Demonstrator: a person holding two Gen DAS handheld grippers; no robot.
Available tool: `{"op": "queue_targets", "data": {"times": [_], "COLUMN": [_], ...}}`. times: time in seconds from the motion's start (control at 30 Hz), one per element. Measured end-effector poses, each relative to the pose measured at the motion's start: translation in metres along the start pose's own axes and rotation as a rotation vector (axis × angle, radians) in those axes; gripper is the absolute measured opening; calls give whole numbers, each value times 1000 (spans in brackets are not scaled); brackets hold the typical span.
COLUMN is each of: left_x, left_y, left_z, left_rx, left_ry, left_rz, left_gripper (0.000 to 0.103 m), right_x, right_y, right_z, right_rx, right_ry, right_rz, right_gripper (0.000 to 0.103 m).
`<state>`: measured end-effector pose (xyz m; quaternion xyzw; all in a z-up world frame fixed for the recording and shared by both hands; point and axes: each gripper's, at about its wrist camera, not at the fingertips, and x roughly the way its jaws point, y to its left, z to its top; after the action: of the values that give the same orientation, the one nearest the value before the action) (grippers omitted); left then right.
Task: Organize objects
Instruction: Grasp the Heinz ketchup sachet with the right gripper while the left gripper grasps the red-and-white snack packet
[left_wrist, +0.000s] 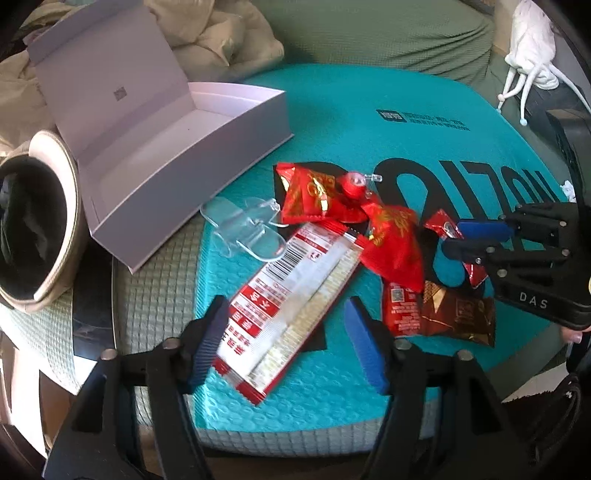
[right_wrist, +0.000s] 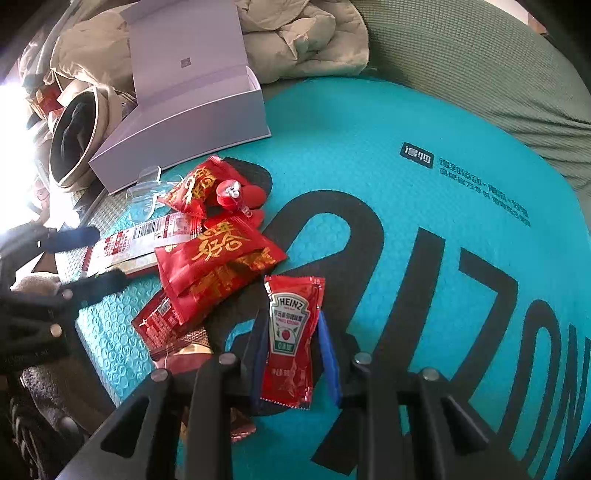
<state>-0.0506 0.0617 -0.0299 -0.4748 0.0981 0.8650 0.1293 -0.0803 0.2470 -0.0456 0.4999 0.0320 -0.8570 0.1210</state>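
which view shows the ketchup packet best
The right wrist view: the ketchup packet sits front and centre between the right gripper fingers, label readable. In the left wrist view only red slivers show around that gripper, label hidden.

The left gripper (left_wrist: 291, 339) is pointed steeply down, its blue-padded fingers (left_wrist: 365, 343) spread apart on either side of the near end of the long white-and-red wrapper (left_wrist: 291, 291); no pad is seen pressing on it. To the right of that wrapper, the right gripper (right_wrist: 293, 354) is tilted down likewise, its fingers (right_wrist: 328, 354) drawn narrowly together and closed on a ketchup sachet (right_wrist: 291, 332), held upright between the pads.
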Motion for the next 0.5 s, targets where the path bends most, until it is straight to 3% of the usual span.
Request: {"op": "queue_targets", "data": {"times": [0.23, 0.5], "left_x": [22, 33], "left_y": [0, 3], "left_z": [3, 10], "left_rx": [83, 118], "left_ry": [56, 54], "left_rz": [2, -6], "left_gripper": [76, 87], "right_x": [2, 4], "right_y": [6, 6], "right_z": [1, 5], "right_rx": [-11, -8], "right_ry": [4, 11], "right_rz": [-4, 2], "right_gripper": [27, 27]}}
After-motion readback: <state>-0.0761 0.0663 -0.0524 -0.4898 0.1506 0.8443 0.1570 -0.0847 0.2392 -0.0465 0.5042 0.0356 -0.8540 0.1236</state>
